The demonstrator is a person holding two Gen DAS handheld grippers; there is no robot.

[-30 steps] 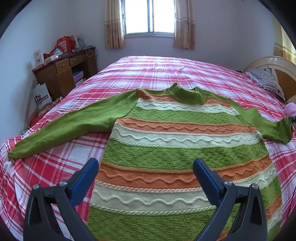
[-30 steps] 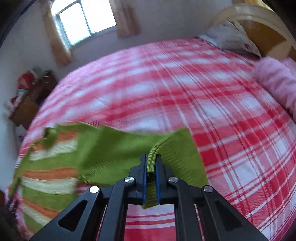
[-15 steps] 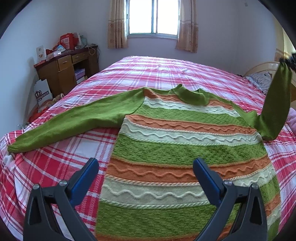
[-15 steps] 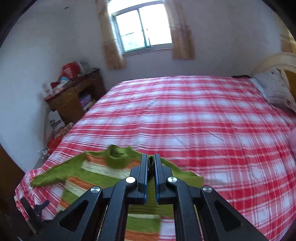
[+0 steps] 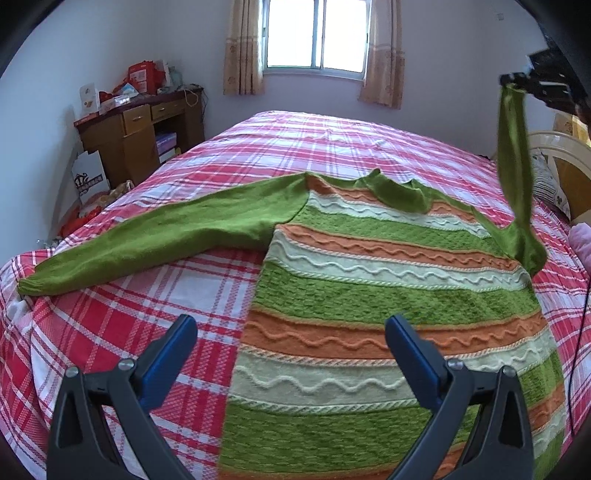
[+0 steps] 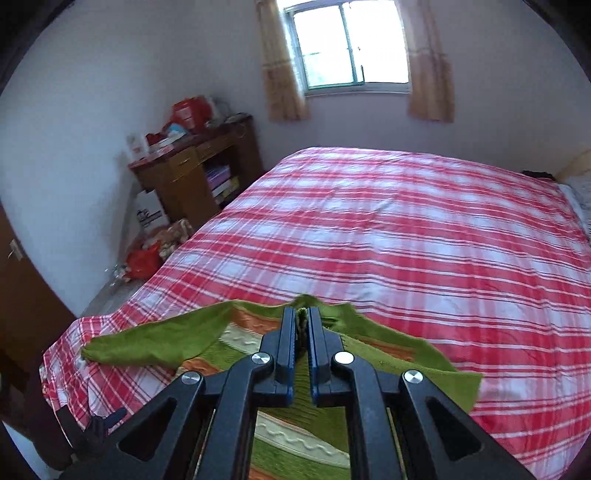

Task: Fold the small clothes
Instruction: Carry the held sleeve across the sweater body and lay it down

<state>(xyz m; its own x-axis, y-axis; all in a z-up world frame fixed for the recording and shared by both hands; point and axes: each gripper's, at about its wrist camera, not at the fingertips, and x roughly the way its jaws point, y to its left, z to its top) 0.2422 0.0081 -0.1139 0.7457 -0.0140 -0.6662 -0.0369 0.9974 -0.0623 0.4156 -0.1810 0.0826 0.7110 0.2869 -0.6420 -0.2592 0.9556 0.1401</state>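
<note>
Sweater (image 5: 388,295) lies flat on the plaid bedspread (image 5: 332,147), hem toward the near edge, collar toward the window (image 5: 314,35), so its long axis runs down the bed. Hem is cut off at the bottom of the left wrist view; in the right wrist view most of the body hides behind the gripper frame. Going left to right in the left view: wooden desk (image 5: 140,125) with clutter against the wall, too small to read; the far sleeve (image 5: 155,240) stretched out flat toward the bed's left edge; left gripper (image 5: 291,354) with blue pads spread wide, nothing between them, over the sweater's lower left part; the other sleeve (image 5: 515,166) hanging nearly vertical off the shoulder, cuff up. Right gripper (image 5: 517,83) sits at the top right of that view, partly cut by the lens rim, so the pinch is hard to read there. Right wrist view settles it: right gripper pads pressed together on green knit at the cuff (image 6: 302,317). Only the left view shows the sleeve's hang; only the right shows the brown door (image 6: 22,295). Headboard (image 5: 554,147) mostly cut off.
</note>
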